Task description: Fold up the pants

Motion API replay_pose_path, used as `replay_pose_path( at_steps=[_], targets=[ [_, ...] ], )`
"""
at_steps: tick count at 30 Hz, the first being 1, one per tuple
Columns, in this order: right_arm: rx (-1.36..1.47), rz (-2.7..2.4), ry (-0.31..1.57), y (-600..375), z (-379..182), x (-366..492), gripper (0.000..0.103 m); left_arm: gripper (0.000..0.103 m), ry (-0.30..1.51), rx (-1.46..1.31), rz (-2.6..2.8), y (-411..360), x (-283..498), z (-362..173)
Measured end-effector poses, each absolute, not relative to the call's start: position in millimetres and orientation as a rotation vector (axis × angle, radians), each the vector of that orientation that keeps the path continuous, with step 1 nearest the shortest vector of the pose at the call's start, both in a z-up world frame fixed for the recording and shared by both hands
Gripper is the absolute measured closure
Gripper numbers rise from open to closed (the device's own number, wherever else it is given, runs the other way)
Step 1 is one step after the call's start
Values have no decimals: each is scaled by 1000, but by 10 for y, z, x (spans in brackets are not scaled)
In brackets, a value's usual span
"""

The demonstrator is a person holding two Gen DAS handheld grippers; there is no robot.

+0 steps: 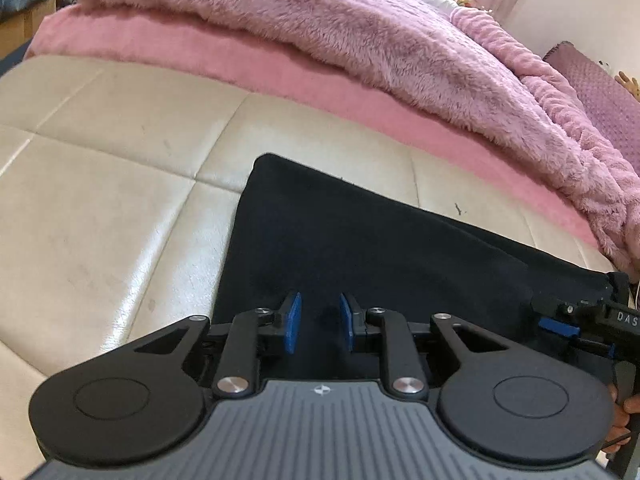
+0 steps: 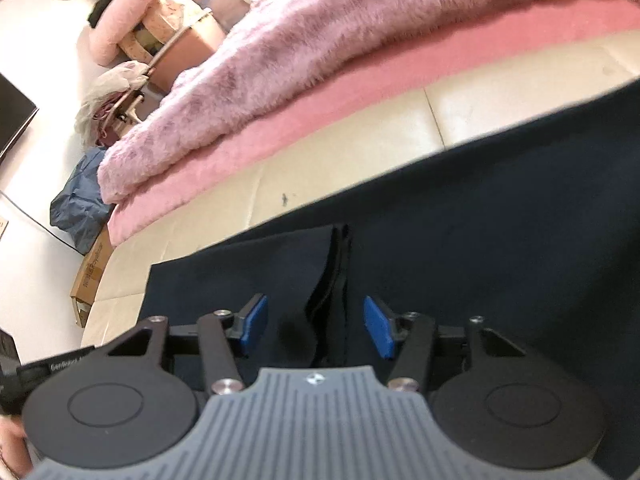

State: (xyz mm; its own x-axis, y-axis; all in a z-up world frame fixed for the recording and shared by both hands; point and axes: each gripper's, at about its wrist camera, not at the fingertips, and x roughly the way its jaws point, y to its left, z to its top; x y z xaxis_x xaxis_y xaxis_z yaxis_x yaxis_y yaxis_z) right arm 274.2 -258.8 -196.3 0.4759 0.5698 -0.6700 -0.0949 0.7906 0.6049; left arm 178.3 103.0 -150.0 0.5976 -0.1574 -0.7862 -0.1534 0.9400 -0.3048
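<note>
Dark navy pants (image 1: 360, 248) lie flat on a cream padded surface (image 1: 120, 184), with one corner pointing away from me. My left gripper (image 1: 320, 322) hovers just over the cloth near its left edge, blue pads a narrow gap apart and nothing pinched between them. At the right edge of that view is my right gripper (image 1: 568, 330), low over the pants. In the right wrist view the pants (image 2: 480, 216) fill the lower right. A raised fold of cloth (image 2: 336, 280) stands between the wide-apart pads of my right gripper (image 2: 316, 326), and neither pad touches it.
A fluffy pink blanket (image 1: 360, 40) over a pink sheet (image 1: 280, 84) borders the far side of the cream surface. Off the bed's end are cardboard boxes (image 2: 92, 276), a blue bag (image 2: 80, 208), piled clutter (image 2: 160, 32) and a dark screen (image 2: 12, 116).
</note>
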Motion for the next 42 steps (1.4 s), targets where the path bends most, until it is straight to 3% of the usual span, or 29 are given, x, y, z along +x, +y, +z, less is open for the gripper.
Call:
replay_pose_path(
  at_steps=[3,5,7,9,13,19,30,34,39,42],
  targets=[
    [569,450,981,-2566,-2019,2776,63,78,931,-392,-12,1073,1763,-1516],
    [578,460,987,-2527,-2055,2806,83,78,926,-407,-14,1082,1759,-1513],
    [622,464,1001,-2541,-2117,2813,97,78,918,-426,-20,1099,1751,-1474],
    [661,451,1006,-2565,-2146,2804,102,78,903,-435,-19,1116,1743,-1422],
    [623,470,949,-2520,-1890,2742,103,78,855,-445,3,1178,1697,-1272],
    [485,508,833,-2555,-1011,2710,103,78,792,-483,11,1264,1612,-1052],
    [324,373,781,-3728,187,2817,103,78,776,-458,-72,939,1671,-959],
    [301,269,810,-4291,176,2876,103,78,808,-443,-90,807,1764,-1026],
    [296,107,859,-4936,-236,3034,103,78,847,-475,-112,721,1914,-1121],
    [280,56,880,-5172,-586,3119,103,71,876,-513,-125,679,2012,-1204]
  ],
)
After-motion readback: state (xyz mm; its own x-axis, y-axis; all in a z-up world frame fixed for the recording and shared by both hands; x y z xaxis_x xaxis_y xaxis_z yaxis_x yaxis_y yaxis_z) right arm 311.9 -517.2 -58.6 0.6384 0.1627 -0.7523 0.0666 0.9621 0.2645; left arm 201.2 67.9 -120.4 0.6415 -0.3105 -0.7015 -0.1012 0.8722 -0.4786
